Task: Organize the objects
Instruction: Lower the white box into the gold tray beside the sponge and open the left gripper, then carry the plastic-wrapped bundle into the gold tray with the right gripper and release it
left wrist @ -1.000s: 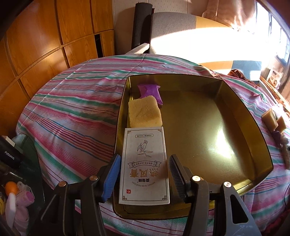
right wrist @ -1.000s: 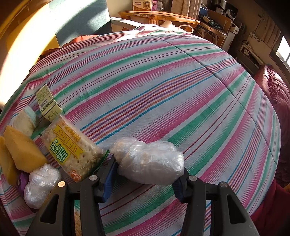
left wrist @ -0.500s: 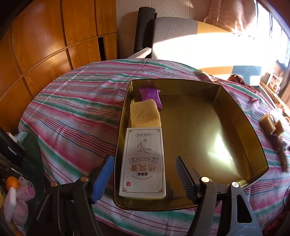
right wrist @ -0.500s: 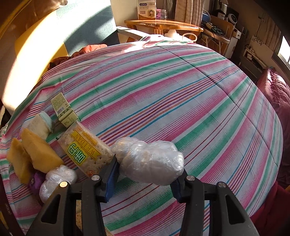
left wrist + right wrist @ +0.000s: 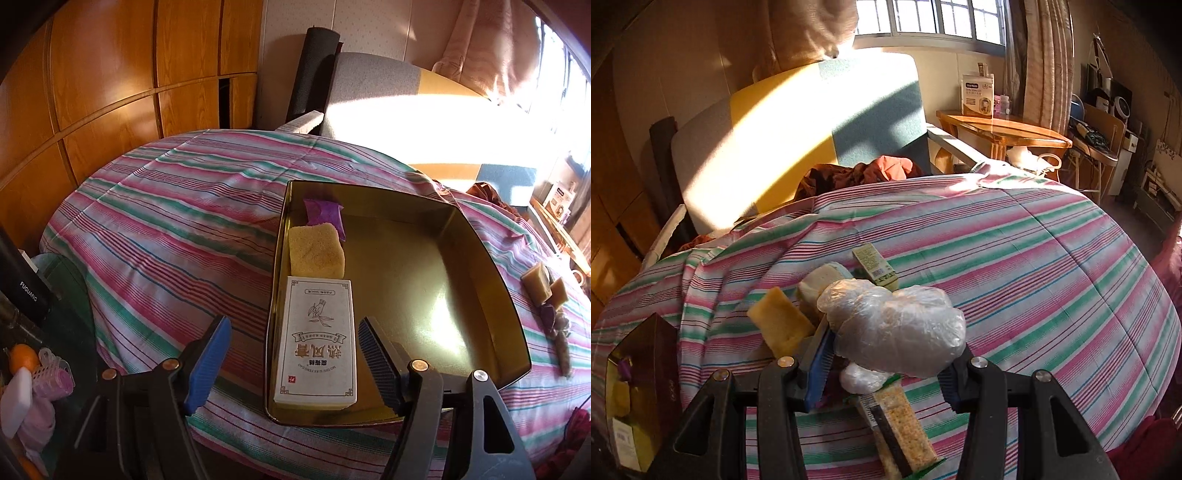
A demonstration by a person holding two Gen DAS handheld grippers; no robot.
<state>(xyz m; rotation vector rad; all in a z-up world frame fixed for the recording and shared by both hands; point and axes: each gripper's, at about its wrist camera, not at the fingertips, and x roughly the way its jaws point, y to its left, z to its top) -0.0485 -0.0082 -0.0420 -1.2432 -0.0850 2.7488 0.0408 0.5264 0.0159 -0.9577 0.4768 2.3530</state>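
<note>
A gold metal tray (image 5: 480, 258) lies on the striped table. Along its left wall lie a white box with Chinese print (image 5: 317, 339), a yellow sponge (image 5: 316, 251) and a purple packet (image 5: 325, 212). My left gripper (image 5: 295, 358) is open and empty, held above the tray's near left corner, astride the box end. My right gripper (image 5: 886, 362) is shut on a clear plastic bag bundle (image 5: 894, 325) and holds it above a pile: a cracker pack (image 5: 901, 424), a yellow sponge (image 5: 779, 325), a small green box (image 5: 875, 264) and a white bundle (image 5: 860, 380). The tray's corner shows at the left in the right wrist view (image 5: 642, 387).
A padded chair (image 5: 798, 122) stands behind the table with reddish cloth (image 5: 864, 173) on it. Wooden cabinets (image 5: 110, 92) are to the left. A side table (image 5: 1001, 129) with a carton stands by the window. Clutter with a dark bottle (image 5: 26, 288) sits at the table's left edge.
My right gripper has lifted the plastic bag bundle and swung left, over the pile and toward the tray. My left gripper has drawn back from the white box and opened wider.
</note>
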